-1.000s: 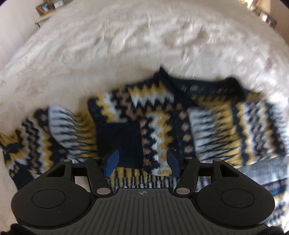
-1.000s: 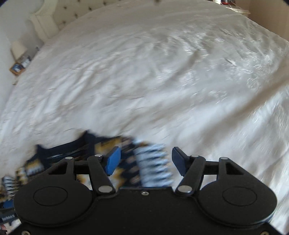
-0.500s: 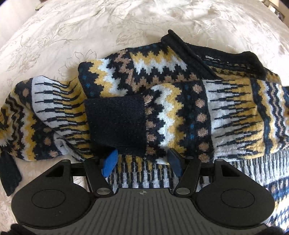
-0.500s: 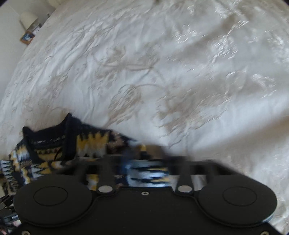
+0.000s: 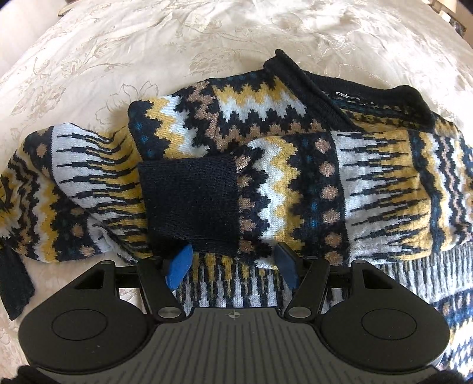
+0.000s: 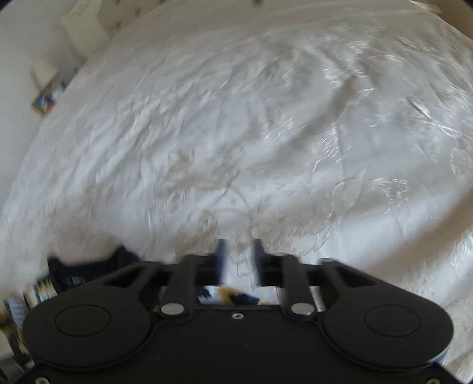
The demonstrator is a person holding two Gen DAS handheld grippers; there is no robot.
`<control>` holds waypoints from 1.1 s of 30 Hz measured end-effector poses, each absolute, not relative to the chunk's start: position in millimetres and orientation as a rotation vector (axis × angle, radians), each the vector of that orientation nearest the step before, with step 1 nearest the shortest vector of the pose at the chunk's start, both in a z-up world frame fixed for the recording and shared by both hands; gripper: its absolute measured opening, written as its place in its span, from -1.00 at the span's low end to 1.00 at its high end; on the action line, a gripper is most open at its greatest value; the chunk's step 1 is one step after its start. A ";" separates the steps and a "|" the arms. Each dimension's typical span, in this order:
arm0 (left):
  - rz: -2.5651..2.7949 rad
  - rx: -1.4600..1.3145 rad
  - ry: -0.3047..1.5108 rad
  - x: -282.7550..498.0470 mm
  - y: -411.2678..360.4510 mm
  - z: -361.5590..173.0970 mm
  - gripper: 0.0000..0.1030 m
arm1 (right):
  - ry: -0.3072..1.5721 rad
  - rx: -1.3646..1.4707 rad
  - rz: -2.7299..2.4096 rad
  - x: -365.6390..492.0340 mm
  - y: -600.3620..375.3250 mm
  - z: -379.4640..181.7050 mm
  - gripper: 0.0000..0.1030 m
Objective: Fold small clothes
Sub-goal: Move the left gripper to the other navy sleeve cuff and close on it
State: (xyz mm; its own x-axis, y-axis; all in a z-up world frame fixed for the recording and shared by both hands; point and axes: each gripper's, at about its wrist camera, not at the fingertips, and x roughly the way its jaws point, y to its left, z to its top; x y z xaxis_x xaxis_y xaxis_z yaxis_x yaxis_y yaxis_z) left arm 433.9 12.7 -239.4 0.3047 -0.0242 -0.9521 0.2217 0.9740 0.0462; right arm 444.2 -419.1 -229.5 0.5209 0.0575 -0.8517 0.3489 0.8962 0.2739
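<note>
A small knit sweater (image 5: 266, 165) in navy, yellow and white zigzags lies on the bedspread. One sleeve is folded across its chest, ending in a navy cuff (image 5: 190, 201). The other sleeve (image 5: 59, 189) trails off to the left. My left gripper (image 5: 232, 267) is open, low over the sweater just in front of the cuff. In the blurred right wrist view, my right gripper (image 6: 239, 260) has its jaws close together with a small gap and nothing between them. Bits of the sweater (image 6: 59, 277) show at the lower left there.
A cream embroidered bedspread (image 5: 147, 53) covers the whole bed (image 6: 266, 133). A padded headboard (image 6: 85, 26) and a bedside stand with small items (image 6: 47, 97) sit at the far upper left in the right wrist view.
My left gripper has moved in closer to the sweater's cuff and stayed open. My right gripper's jaws have narrowed and it has swung up, off the sweater.
</note>
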 end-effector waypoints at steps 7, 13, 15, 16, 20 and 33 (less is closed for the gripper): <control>-0.163 0.185 1.244 432.4 10.9 -239.8 0.19 | 1.214 0.401 -0.143 455.5 -406.6 -264.7 0.14; -0.190 0.182 1.246 430.4 13.9 -237.2 0.19 | 1.122 0.179 -0.271 449.8 -389.8 -250.3 -0.93; -0.205 0.176 1.251 429.7 18.0 -235.8 0.19 | 1.090 0.163 -0.330 447.2 -391.1 -244.6 -0.82; -0.215 0.175 1.252 429.5 19.9 -234.5 0.18 | 1.060 0.193 -0.327 444.1 -391.7 -238.9 -0.69; -0.208 0.183 1.254 426.2 28.1 -230.8 0.17 | 0.968 0.190 -0.254 427.4 -366.7 -216.0 -0.44; 0.010 0.140 1.153 391.2 112.8 -190.6 0.15 | 1.032 0.265 0.069 385.2 -212.4 -212.3 0.31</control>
State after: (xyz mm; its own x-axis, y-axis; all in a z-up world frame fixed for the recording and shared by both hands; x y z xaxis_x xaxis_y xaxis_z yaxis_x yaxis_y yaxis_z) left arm 391.2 112.8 -190.6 0.4068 0.0797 -0.9100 0.0643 0.9912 0.1156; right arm 385.2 -212.4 -212.3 0.5143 0.1806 -0.8384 0.0677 0.9660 0.2496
